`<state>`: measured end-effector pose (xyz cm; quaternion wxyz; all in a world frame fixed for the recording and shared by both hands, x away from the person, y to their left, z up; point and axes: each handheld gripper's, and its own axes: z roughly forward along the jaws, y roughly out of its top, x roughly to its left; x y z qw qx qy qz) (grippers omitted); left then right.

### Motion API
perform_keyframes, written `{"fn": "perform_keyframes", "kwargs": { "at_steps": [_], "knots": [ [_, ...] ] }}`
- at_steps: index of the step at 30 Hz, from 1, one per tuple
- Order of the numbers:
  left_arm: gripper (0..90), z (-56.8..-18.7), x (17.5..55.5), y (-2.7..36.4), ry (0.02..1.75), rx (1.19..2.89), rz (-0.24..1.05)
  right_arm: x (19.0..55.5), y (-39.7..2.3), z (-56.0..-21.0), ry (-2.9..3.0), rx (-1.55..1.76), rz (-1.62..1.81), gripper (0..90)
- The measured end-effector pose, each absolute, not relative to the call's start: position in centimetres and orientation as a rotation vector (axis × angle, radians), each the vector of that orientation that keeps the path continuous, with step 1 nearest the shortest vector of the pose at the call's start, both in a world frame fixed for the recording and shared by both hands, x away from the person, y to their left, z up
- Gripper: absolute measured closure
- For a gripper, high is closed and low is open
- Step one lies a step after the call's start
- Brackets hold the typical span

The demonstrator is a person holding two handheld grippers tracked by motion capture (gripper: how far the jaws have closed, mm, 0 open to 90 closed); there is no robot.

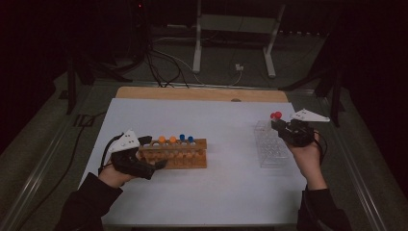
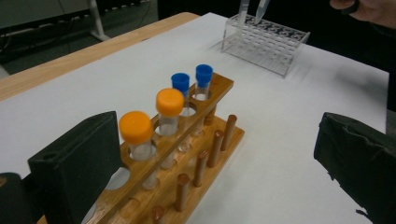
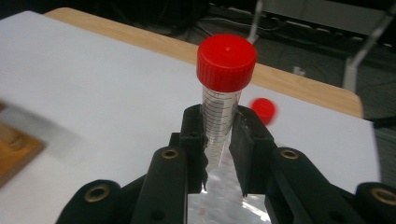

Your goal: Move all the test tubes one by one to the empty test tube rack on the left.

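Observation:
A wooden rack stands left of centre and holds two orange-capped tubes and two blue-capped tubes in a row. My left gripper is open at the rack's left end, one jaw on each side of it, and its pads grip nothing. At the right stands a clear plastic rack. Above its far end my right gripper is shut on an upright red-capped tube. A second red cap shows blurred just behind it.
A white sheet covers most of the table, with a strip of bare wood along the far edge. The wooden rack's front row of pegs stands bare. Cables and metal stand legs lie on the floor beyond.

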<state>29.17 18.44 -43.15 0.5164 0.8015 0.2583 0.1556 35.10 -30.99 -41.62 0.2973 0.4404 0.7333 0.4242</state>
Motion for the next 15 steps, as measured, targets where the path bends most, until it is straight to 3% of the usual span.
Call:
{"fn": "perform_keyframes", "kwargs": {
  "at_steps": [15],
  "knots": [
    [1.5, -42.4, 29.3, 17.1, 0.576, 1.935, 0.342, 32.8, -25.6, -42.4, 2.136, 0.996, 1.167, 75.1]
  ]
}}
